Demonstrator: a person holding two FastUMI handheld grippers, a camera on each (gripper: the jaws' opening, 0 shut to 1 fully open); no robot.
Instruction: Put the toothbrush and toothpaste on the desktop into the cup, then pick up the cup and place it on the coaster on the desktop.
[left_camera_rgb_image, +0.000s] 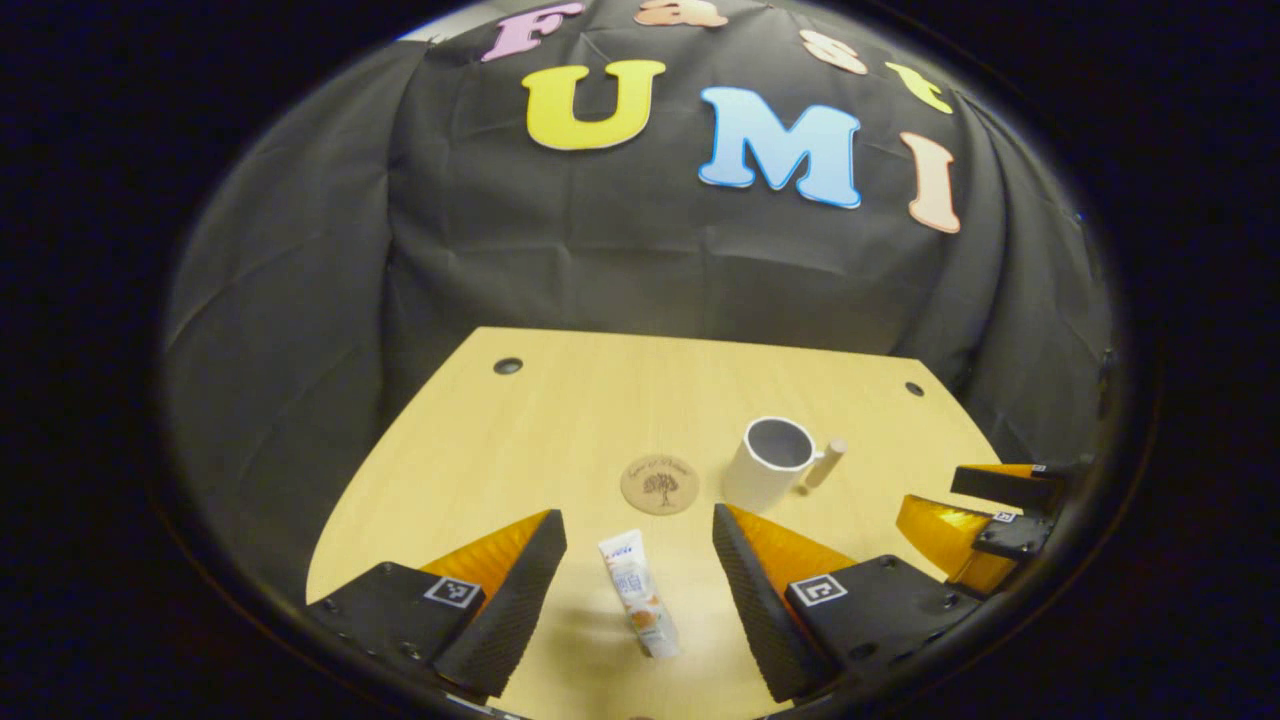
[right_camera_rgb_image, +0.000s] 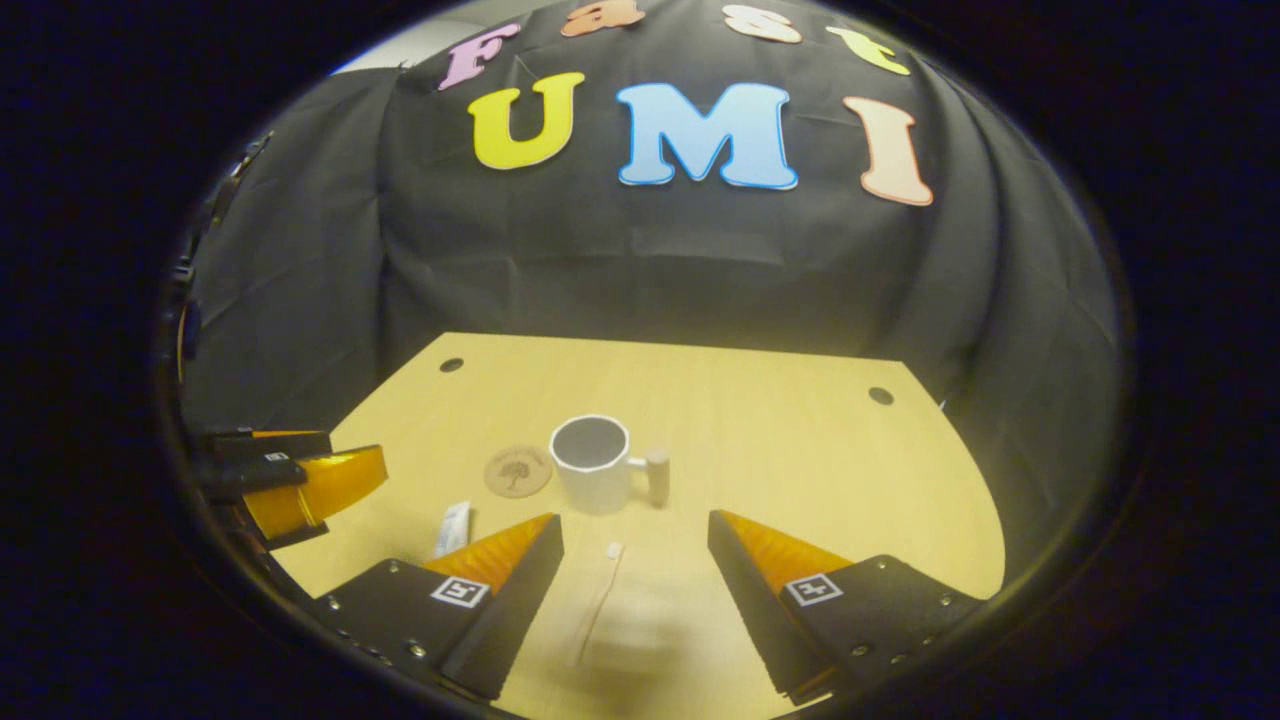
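toothpaste (left_camera_rgb_image: 640, 593) lies flat on the bench (left_camera_rgb_image: 560, 420) between the wide-open fingers of the left claw (left_camera_rgb_image: 640, 560), untouched. toothbrush (right_camera_rgb_image: 600, 600) lies between the spread, empty right claw (right_camera_rgb_image: 636, 560). cup (right_camera_rgb_image: 592, 475) stands upright just beside the coaster (right_camera_rgb_image: 518, 470).

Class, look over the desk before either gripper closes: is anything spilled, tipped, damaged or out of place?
Nothing stands out. The cup stands upright and empty beside the coaster, the toothpaste and toothbrush lie flat on the desktop, and the left gripper and right gripper are open, each over its item.
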